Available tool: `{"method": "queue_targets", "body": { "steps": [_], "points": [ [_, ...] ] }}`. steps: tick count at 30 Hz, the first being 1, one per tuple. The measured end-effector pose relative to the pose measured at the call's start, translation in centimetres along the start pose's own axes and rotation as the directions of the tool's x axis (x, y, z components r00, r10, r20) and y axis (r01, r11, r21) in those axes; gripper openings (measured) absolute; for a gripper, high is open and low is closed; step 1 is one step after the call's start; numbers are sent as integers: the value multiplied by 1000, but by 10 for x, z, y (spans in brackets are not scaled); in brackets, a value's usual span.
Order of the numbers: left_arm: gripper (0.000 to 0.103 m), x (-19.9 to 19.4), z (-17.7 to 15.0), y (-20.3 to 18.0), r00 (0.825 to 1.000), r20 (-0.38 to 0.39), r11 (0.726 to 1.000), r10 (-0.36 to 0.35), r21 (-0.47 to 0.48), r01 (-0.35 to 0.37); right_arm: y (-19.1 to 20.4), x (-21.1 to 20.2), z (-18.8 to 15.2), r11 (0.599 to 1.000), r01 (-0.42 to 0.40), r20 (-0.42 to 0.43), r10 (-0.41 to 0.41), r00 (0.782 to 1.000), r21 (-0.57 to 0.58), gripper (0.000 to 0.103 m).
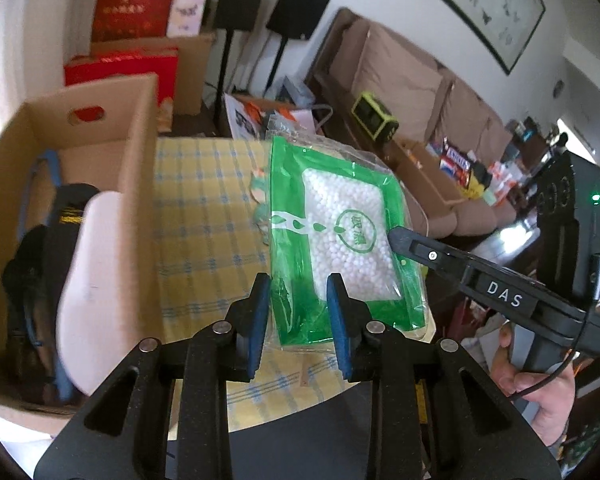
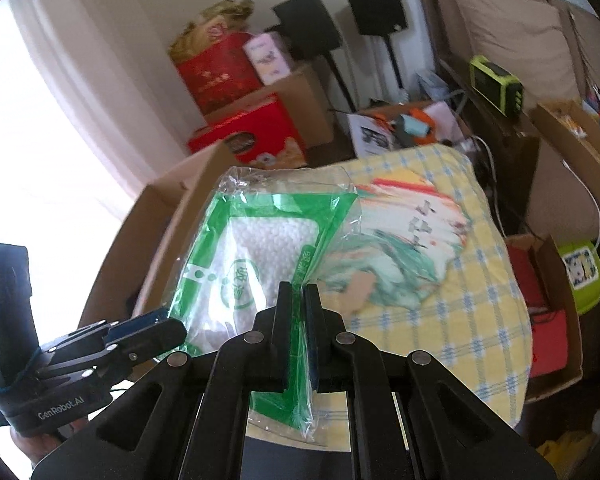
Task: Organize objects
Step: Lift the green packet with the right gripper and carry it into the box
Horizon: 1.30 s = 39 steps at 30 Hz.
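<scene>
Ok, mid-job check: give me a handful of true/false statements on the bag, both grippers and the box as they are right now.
1. The right gripper is shut on the green bag. True; it pinches the bag's edge.
2. The left gripper is clamped on the bag. False; its fingers stand apart with the bag beyond them.
3. The cardboard box sits to the left of the yellow checked cloth. True.
4. The cardboard box is empty. False; dark items and a pale flat object lie inside.
5. The bag holds red liquid. False; it holds small white beads.
</scene>
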<state>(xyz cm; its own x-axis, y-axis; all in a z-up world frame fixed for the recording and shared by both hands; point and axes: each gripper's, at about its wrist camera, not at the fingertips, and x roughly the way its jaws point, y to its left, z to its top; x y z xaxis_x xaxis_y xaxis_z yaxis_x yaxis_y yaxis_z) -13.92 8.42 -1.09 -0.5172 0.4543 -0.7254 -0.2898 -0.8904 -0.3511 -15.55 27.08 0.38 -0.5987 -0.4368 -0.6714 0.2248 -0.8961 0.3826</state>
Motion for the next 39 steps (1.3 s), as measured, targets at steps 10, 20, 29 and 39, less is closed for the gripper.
{"method": "queue_targets", "body": {
  "steps": [10,20,29,39],
  "points": [
    [26,-62,-1,56,994,93,997,60,-57,-55,83,24,9,990,-86,-25,83,996,-114,7],
    [26,-99,-11,121,983,121,983,135,-138,-118,151,64,8,971,-155,-93,140,986,-180,7],
    [26,-111,-30,182,975,107,963,194,-209,-168,199,114,-1,956,-198,-175,162,971,-215,7],
    [26,-101,-50,223,967,53,943,247,-244,-227,220,166,-26,952,-191,-277,122,953,-238,7]
  ]
}}
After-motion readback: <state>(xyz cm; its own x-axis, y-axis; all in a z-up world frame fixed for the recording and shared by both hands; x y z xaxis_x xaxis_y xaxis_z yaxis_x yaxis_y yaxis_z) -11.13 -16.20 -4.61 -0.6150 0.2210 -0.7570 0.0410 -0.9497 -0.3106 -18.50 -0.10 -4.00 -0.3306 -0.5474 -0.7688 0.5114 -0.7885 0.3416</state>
